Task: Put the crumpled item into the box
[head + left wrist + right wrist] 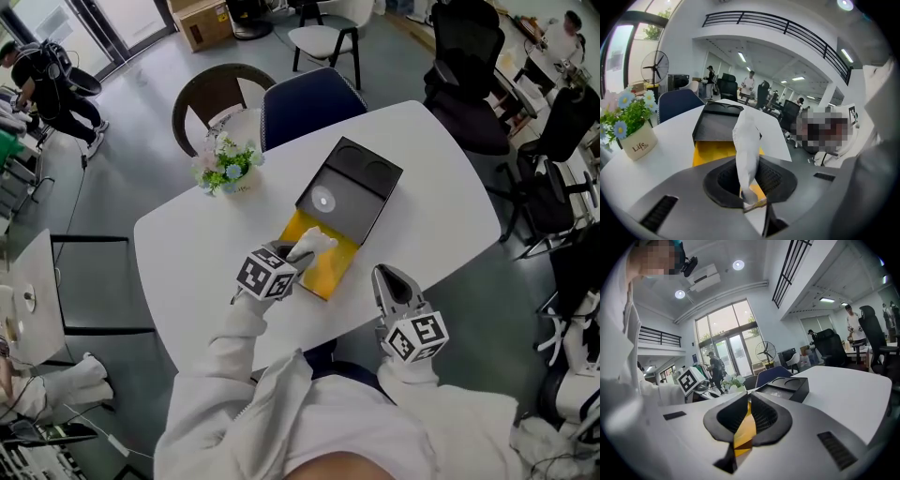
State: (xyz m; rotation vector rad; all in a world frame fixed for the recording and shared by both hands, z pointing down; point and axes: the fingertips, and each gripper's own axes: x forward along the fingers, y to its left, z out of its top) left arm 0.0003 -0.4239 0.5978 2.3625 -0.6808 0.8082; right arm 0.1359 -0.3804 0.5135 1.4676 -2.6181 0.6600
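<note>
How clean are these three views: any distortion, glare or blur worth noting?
Head view: sharp, evenly lit, no glare on the table. Left gripper view: fisheye bending, dark corners; crumpled paper in the jaws is sharp. Right gripper view: same distortion, windows bright, ceiling lights glaring.

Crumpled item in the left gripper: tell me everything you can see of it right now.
The crumpled item is white and thin, like tissue or soft paper, wrung into a long creased strip. Its lower end is pinched between the closed jaws of the left gripper; the rest stands up past them. In the head view it sits over the yellow inside of the open black box. Whether it touches the box I cannot tell.
</note>
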